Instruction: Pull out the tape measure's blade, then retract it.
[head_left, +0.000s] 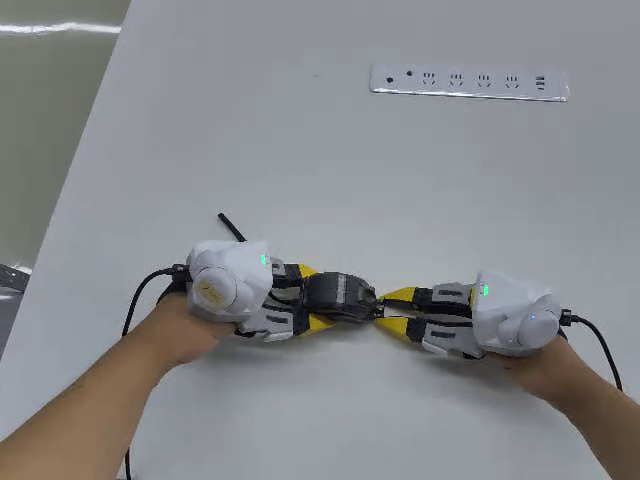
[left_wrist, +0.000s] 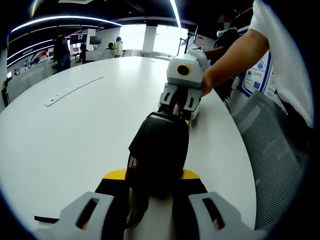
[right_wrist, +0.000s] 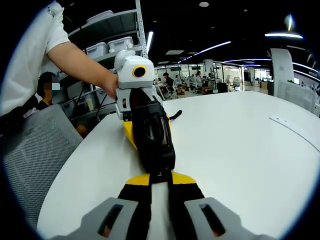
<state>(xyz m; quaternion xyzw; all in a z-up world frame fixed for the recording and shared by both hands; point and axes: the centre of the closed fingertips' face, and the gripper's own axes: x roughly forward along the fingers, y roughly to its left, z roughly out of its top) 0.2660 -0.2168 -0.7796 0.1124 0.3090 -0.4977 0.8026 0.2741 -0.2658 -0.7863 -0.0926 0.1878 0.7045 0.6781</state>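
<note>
Your left gripper (head_left: 312, 296) has its jaws closed around the dark case of the tape measure (head_left: 340, 295), which sits low over the white table (head_left: 300, 150) between your two tools. In the head view that gripper lies at 9 o'clock of the case and your right gripper (head_left: 392, 312) at 3 o'clock, nose to nose with it.

In the left gripper view the case (left_wrist: 159, 155) fills the gap between the yellow-tipped jaws, and the right gripper (left_wrist: 182, 75) meets it from 12 o'clock.

In the right gripper view your jaws are drawn almost together, leaving a narrow slit, and their tips pinch the blade tip (right_wrist: 159, 175) at the mouth of the case (right_wrist: 155, 132). Almost no blade shows between tip and case. The left gripper (right_wrist: 132, 75) stands behind it at 12 o'clock.

A white power strip (head_left: 470, 82) lies well apart at 1 o'clock of the tape measure. A thin black rod (head_left: 232, 227) lies on the table near the left gripper at 11 o'clock.
</note>
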